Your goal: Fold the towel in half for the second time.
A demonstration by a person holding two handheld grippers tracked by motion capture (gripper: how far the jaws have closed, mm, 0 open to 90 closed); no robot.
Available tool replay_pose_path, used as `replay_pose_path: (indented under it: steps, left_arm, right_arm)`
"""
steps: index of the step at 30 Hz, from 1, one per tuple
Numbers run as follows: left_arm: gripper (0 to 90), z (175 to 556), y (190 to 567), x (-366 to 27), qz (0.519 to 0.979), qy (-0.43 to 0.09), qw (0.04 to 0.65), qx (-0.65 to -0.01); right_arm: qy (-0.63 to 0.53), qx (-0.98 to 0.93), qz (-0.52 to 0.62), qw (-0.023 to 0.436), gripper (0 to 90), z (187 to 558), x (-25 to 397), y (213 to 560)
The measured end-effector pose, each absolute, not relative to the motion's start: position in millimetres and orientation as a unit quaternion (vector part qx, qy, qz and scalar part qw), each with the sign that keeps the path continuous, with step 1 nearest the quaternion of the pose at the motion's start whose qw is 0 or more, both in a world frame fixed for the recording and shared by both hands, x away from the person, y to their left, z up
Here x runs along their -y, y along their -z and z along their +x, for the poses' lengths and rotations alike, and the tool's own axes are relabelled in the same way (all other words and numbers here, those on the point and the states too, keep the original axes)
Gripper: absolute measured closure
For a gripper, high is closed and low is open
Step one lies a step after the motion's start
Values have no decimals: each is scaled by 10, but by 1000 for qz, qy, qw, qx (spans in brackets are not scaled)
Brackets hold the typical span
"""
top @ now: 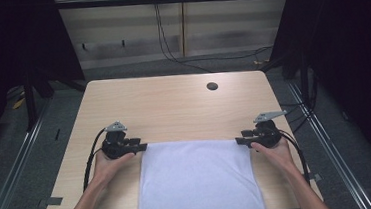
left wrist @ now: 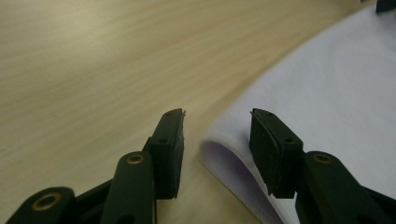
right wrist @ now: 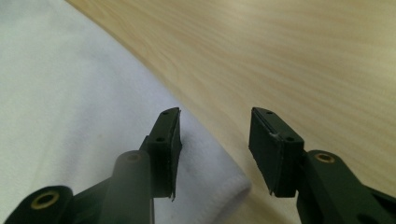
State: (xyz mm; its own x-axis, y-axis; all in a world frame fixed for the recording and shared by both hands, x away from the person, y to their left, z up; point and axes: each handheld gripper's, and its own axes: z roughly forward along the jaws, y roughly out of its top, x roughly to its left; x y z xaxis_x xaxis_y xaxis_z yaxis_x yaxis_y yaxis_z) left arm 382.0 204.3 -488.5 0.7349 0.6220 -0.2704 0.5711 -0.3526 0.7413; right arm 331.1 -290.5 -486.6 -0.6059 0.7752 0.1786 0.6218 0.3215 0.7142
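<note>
The folded white terry cloth towel (top: pixel 198 181) lies flat at the near edge of the light wooden table (top: pixel 173 103), its near end reaching the table's front edge, and both hands are parked at its far corners. The left gripper (top: pixel 140 147) sits just off the far left corner, the right gripper (top: pixel 241 140) just off the far right corner, both pointing inward toward each other along the towel's far edge.

In the left gripper view the jaws stand wide apart with nothing between them yet, and the rounded fold of the towel (left wrist: pixel 233 158) lies right in the gap, nearer the right-hand jaw. In the right gripper view the jaws gape the same way, holding nothing, the towel (right wrist: pixel 215 186) corner under the left-hand jaw. Whether either jaw touches the fabric is hard to tell. Each arm is equally close to its own corner.
</note>
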Motion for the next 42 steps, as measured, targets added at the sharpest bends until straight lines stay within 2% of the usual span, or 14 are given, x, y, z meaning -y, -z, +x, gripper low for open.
replay_pose_path:
  steps: [4, 9, 11, 13, 17, 20, 23, 25, 33, 42]
  left_arm:
    - [456, 3875, 4922, -2075, 822, -23, 430, -371]
    - [421, 3872, 4937, -2093, 825, -25, 428, -367]
    - [435, 3851, 4927, -2068, 828, -27, 432, -357]
    - [442, 3842, 4948, -2029, 835, -18, 428, -346]
    - [465, 3825, 5002, -1935, 852, 0, 410, -326]
    - [539, 3788, 5006, -1878, 857, 2, 397, -327]
    - [785, 3750, 5007, -1863, 866, 12, 389, -313]
    - [837, 3740, 4988, -1856, 867, 15, 389, -311]
    - [848, 3829, 4755, -1971, 837, 1, 442, -322]
    - [850, 4097, 4386, -2017, 815, -31, 475, -331]
  right_arm:
    - [-381, -810, 437, 83, 537, 3326, 2935, 4936]
    - [-356, -820, 439, 90, 649, 3292, 2929, 4991]
    - [-361, -816, 443, 84, 683, 3289, 2950, 4997]
    - [-359, -818, 443, 78, 786, 3274, 2941, 4993]
    - [-356, -821, 440, 72, 850, 3268, 2906, 4984]
    - [-357, -819, 443, 69, 856, 3272, 2917, 4986]
    - [-365, -815, 445, 66, 861, 3276, 2930, 4989]
    - [-367, -814, 446, 65, 863, 3274, 2933, 4965]
    - [-409, -791, 448, 83, 866, 3324, 3009, 4678]
    - [-438, -774, 443, 114, 867, 3611, 2971, 4249]
